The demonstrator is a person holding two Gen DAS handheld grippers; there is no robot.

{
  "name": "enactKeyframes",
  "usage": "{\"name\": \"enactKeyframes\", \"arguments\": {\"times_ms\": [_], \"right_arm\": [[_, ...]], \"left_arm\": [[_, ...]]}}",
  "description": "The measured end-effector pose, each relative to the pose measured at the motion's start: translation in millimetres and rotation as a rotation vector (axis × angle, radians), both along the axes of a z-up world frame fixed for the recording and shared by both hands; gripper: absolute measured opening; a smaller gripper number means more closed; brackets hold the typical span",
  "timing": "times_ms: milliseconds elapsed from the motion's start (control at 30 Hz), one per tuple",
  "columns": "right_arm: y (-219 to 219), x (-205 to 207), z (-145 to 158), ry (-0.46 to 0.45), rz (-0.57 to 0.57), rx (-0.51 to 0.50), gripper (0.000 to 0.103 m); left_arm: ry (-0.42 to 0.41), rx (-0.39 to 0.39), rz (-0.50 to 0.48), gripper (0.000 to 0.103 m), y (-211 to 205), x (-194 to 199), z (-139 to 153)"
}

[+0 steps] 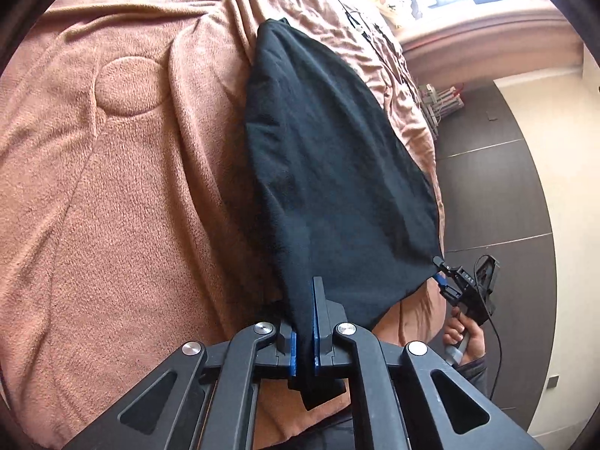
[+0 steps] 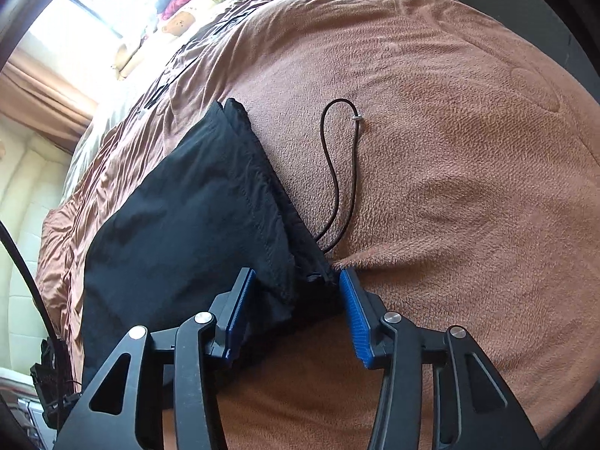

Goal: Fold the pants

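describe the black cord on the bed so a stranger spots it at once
Start at the brown blanket that covers the bed, then find the black pants lying on it. Right beside their near corner a thin black cord loops out over the blanket, the only string there, with a small metal ring on it.

Black pants (image 1: 330,172), soft and matte, folded lengthwise into one long band across a brown bed blanket (image 1: 112,187). Far end narrow, near end wider and lifted at one corner. Thin black drawstring (image 2: 333,172) looped loose on the right side.
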State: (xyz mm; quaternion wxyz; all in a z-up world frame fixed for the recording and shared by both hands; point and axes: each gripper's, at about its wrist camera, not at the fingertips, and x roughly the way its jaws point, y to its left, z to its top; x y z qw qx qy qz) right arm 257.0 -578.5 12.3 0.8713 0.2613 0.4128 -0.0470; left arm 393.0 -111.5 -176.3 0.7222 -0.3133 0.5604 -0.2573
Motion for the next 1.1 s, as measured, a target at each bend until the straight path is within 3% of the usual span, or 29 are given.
{"name": "enactKeyframes", "arguments": {"times_ms": [433,1100], "right_arm": [[40.2,-3.4,-0.2,0.001,0.040,0.015,0.035],[140.4,7.4,-12.6,0.025,0.104,-0.006,0.034]], "left_arm": [[-0.036,-0.012,0.057,0.005,48.8,14.9,23.9],[-0.036,-0.094,0.100,0.005,150.9,8.5,10.4]]}}
